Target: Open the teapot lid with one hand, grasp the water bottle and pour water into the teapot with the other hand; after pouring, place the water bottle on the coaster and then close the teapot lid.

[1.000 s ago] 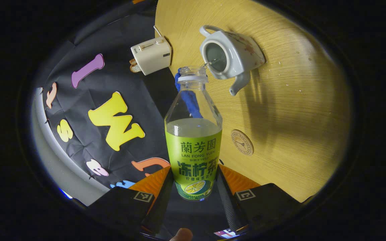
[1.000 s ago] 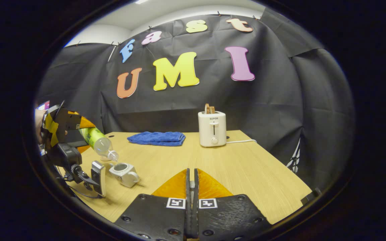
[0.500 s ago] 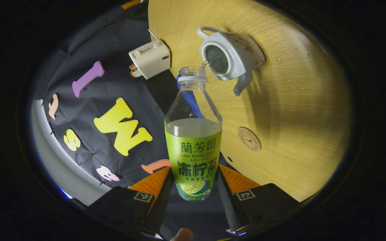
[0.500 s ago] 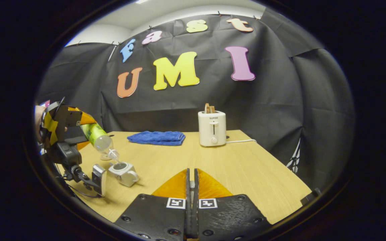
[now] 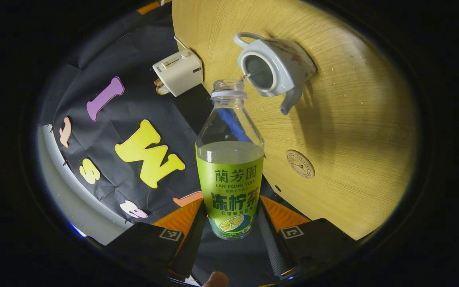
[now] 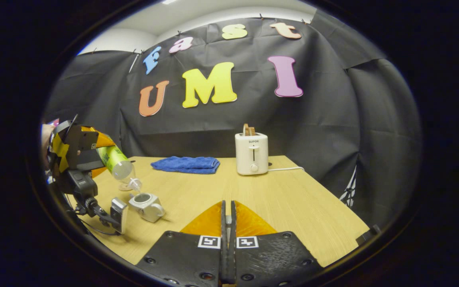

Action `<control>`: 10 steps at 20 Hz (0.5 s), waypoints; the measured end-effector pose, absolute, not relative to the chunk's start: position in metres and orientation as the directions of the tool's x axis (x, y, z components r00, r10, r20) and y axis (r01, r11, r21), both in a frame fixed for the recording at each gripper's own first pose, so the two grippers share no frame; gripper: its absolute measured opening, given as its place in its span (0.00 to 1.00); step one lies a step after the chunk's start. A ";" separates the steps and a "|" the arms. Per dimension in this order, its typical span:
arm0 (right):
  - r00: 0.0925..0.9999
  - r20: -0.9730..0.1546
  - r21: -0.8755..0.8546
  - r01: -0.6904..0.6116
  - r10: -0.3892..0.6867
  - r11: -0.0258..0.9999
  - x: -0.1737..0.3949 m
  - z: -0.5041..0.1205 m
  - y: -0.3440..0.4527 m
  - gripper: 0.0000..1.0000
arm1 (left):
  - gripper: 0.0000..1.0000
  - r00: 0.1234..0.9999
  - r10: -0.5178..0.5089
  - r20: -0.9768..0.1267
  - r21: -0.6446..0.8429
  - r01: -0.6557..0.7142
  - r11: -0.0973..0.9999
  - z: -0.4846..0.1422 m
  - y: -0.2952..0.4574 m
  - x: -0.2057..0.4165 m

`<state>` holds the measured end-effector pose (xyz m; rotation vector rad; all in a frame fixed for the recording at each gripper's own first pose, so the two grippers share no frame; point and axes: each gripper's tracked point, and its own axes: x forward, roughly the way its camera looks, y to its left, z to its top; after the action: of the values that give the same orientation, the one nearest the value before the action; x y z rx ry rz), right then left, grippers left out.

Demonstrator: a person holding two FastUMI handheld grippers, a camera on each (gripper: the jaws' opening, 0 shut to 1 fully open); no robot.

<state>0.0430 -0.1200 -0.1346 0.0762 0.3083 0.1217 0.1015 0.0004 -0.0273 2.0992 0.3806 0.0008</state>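
Observation:
My left gripper (image 5: pixel 229 209) is shut on the green-labelled water bottle (image 5: pixel 229 159), which is uncapped and tipped mouth-down toward the white teapot (image 5: pixel 277 67). A thin stream runs from the bottle mouth into the teapot's uncovered top. The round coaster (image 5: pixel 300 164) lies on the table near the teapot's spout side. In the right gripper view, the tilted bottle (image 6: pixel 118 165) hangs over the teapot (image 6: pixel 146 205) at the far left. My right gripper (image 6: pixel 226 218) is shut in mid-air over the table, a small pale piece of the teapot lid (image 6: pixel 226 219) pinched between its fingers.
A white toaster (image 6: pixel 252 153) with bread in it and a folded blue cloth (image 6: pixel 185 164) stand at the back of the wooden table (image 6: pixel 293 199). The toaster's cord trails right. A hand holds the left gripper at the table's left edge.
The bottle has stayed tipped over the teapot with water running. The left gripper has shifted slightly, so teapot and coaster sit a little further right in its view. The right gripper is still.

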 end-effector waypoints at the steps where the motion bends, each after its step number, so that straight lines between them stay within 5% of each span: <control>1: 0.946 -0.296 0.093 -0.108 0.131 0.990 0.043 -0.133 -0.120 0.00 | 0.74 0.951 0.268 -0.151 0.833 0.268 -0.483 -0.027 0.000 0.102; 10: 0.948 -0.292 0.096 -0.104 0.128 0.990 0.041 -0.129 -0.119 0.00 | 0.74 0.957 0.231 -0.177 0.903 0.251 -0.348 -0.038 0.002 0.105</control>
<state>0.0415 -0.1194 -0.1288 0.0802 0.3020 0.1179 0.1048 0.0015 -0.0381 1.9418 0.3471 -0.0212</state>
